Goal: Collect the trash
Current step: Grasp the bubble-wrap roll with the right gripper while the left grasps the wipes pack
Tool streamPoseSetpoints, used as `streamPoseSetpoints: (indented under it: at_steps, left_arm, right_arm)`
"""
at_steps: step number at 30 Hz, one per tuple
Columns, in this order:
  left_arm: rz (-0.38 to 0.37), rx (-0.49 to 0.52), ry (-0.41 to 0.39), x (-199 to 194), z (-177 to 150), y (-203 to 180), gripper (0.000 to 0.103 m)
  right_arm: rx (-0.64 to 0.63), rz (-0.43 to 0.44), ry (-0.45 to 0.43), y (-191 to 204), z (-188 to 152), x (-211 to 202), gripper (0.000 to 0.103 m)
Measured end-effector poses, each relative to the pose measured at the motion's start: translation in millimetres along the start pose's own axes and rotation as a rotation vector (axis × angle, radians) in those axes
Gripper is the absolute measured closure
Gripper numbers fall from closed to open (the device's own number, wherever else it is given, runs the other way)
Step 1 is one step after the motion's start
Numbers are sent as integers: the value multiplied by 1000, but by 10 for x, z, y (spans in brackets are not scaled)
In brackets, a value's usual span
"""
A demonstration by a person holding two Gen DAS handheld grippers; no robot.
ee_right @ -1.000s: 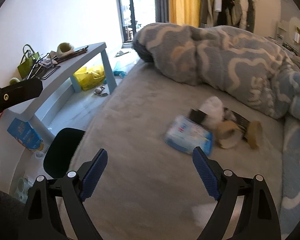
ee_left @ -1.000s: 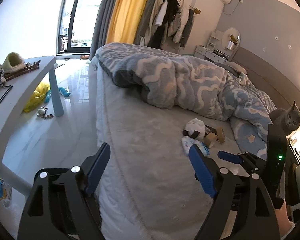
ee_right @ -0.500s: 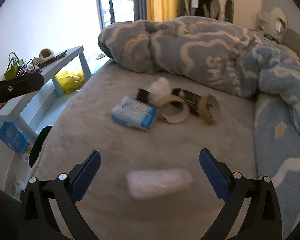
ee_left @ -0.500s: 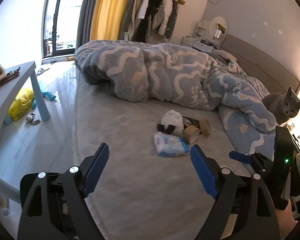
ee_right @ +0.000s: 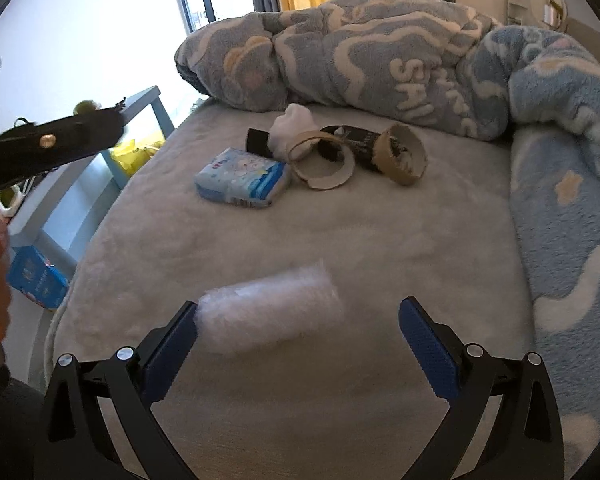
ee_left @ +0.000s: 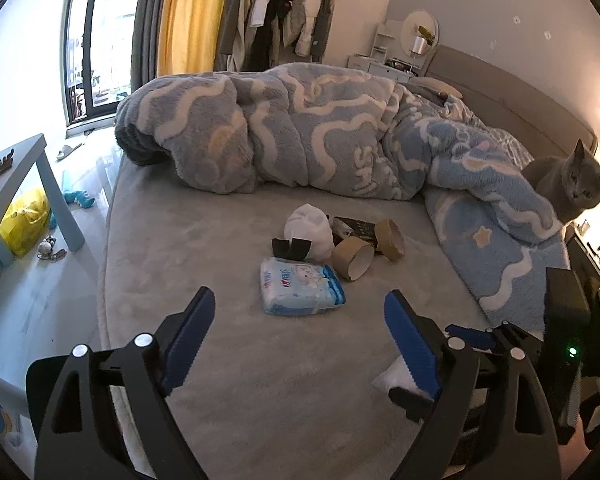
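Both grippers hover over the grey bed sheet (ee_left: 228,364), jaws spread wide and holding nothing. The left gripper (ee_left: 300,320) faces a blue-and-white tissue pack (ee_left: 300,286) lying flat just ahead of its fingertips, with bare sheet on either side. Beyond the pack sits a tight cluster: a white crumpled wad (ee_left: 310,228), a black strip (ee_left: 292,249) against it, two cardboard tape rings (ee_left: 354,258), and a dark wrapper (ee_left: 354,228) between them. The rings touch or nearly touch the wad; the pack lies just beside the nearer ring.

The right gripper (ee_right: 298,320) hangs over a rolled clear plastic wrap (ee_right: 270,312), which lies on the sheet between the fingers, its left end at the left pad; contact cannot be confirmed. Open sheet separates this roll from the cluster.

The bunched blue blanket (ee_left: 320,140) borders the far and right sides. The left bed edge drops to the floor beside a pale blue table (ee_left: 56,196). A grey cat (ee_left: 568,184) sits at the blanket's right edge.
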State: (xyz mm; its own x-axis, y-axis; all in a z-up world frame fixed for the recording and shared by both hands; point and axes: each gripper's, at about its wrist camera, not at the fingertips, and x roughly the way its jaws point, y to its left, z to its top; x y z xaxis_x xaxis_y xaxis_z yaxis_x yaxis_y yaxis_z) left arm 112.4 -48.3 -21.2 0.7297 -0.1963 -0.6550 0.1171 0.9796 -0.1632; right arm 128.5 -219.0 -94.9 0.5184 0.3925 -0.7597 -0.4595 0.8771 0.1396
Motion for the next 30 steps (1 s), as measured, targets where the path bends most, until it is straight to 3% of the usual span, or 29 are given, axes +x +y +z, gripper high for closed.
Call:
streamPoseSetpoints:
  at_steps: [6, 8, 9, 14, 23, 30]
  left_arm:
    - [12, -20, 29, 239, 37, 34, 14]
    - [7, -38, 42, 335, 54, 57, 14]
    - [4, -42, 48, 376, 56, 58, 14]
    - [0, -25, 85, 622, 61, -14, 14]
    - [28, -8, 111, 893, 85, -70, 15]
    - [51, 33, 138, 1091, 75, -191, 16]
  right_arm:
    - [-60, 33, -15, 85, 42, 62, 4]
    - [-107, 26, -9, 123, 62, 104, 16]
    - [-127, 18, 3, 131, 66, 133, 33]
    - [-74, 72, 65, -5, 130, 250, 35]
    - [-60, 54, 10, -342, 327, 13, 35]
    - [48, 55, -41, -799, 420, -113, 35]
